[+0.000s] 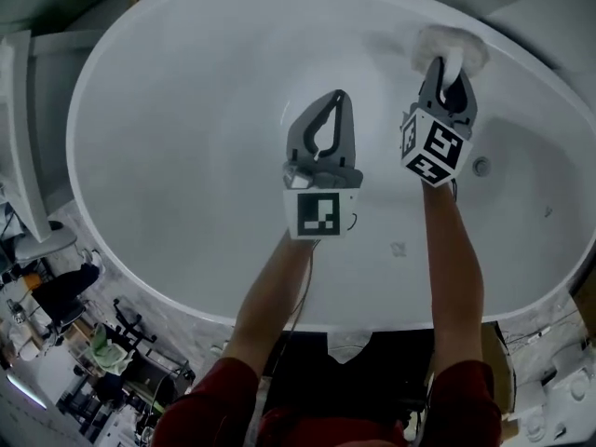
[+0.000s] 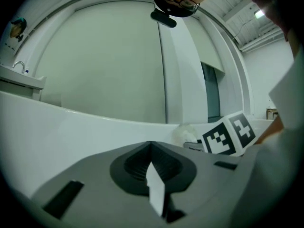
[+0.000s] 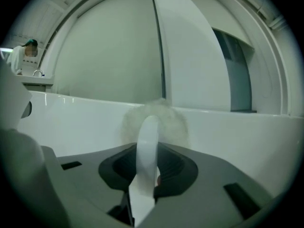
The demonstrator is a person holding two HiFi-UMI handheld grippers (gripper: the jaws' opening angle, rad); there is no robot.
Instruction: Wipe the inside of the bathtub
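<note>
**Red sleeves over the tub, fluffy pad at its far wall**

Red sleeves (image 1: 212, 394) and bare forearms reach out from the camera to two tools held over the white bathtub (image 1: 177, 147).

The left tool (image 1: 340, 95) hangs above the tub's floor. Its jaws are clenched tip to tip with nothing between them. Only the tub's white surface shows through the drop-shaped gap behind the tips.

To the right of it and a little farther ahead, the right tool (image 1: 449, 71) is clenched on the white strap (image 3: 146, 146) of a fluffy white pad (image 1: 450, 47). The pad lies just beyond this tool's tips, against the tub's inner wall and close under the rim. In the right gripper view the strap stands upright between the jaws, and the pad's fuzzy edge spreads around it on the wall.

A small round metal fitting (image 1: 480, 166) sits in the tub wall just right of the right tool's marker cube.
</note>
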